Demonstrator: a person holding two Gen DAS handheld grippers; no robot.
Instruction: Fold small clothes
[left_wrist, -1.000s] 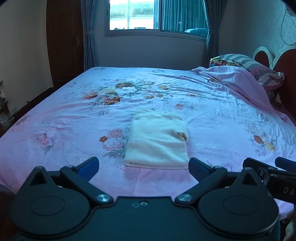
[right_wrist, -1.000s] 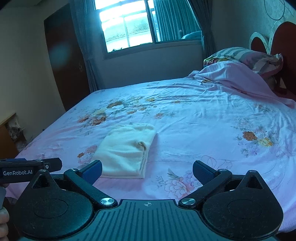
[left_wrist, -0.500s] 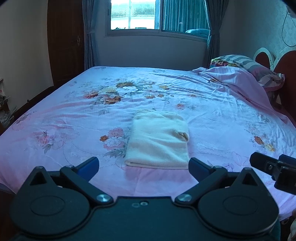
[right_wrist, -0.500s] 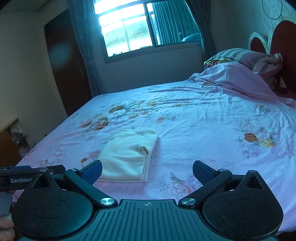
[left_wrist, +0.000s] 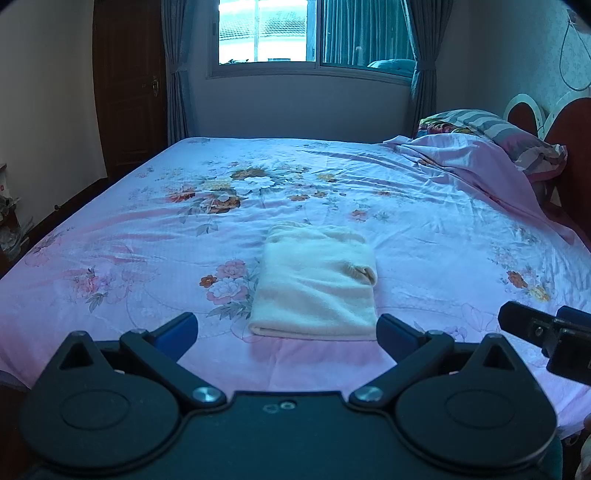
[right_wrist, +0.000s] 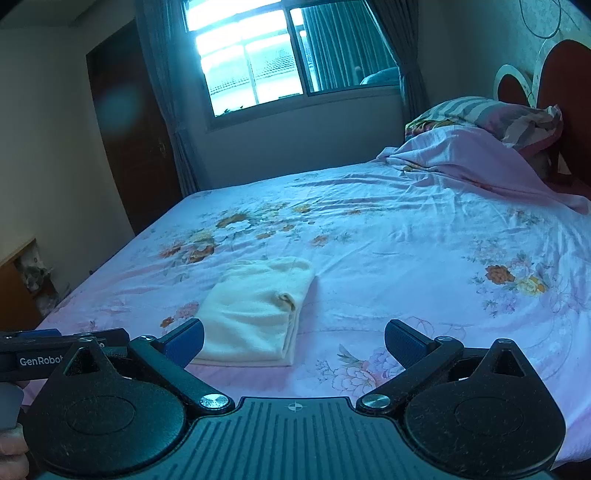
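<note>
- The left gripper (left_wrist: 286, 329) is held with its blue-padded fingers (left_wrist: 176, 331) spread wide apart; nothing is gripped between them.
- The right gripper (right_wrist: 294, 340) is likewise held with its fingers (right_wrist: 406, 343) wide apart and empty.
- Both grippers are kept above the near edge of the bed, clear of the cloth.
- A cream folded garment (left_wrist: 317, 282) is seen lying flat on the floral bedsheet (left_wrist: 424, 221), just beyond the left gripper's fingertips and roughly centred between them.
- In the right wrist view, the same garment (right_wrist: 258, 312) is found to the left of centre, its near left corner partly hidden behind the left finger.
- The garment is folded into a neat rectangle, with a small tucked opening visible on its right side.
- Part of the right gripper's body (left_wrist: 546, 332) is seen at the right edge of the left wrist view.
- A crumpled pink blanket (left_wrist: 476, 162) and a striped pillow (left_wrist: 517, 136) are piled at the headboard (right_wrist: 565, 96), well apart from the garment.
- A curtained window (left_wrist: 266, 33) is set in the far wall.
</note>
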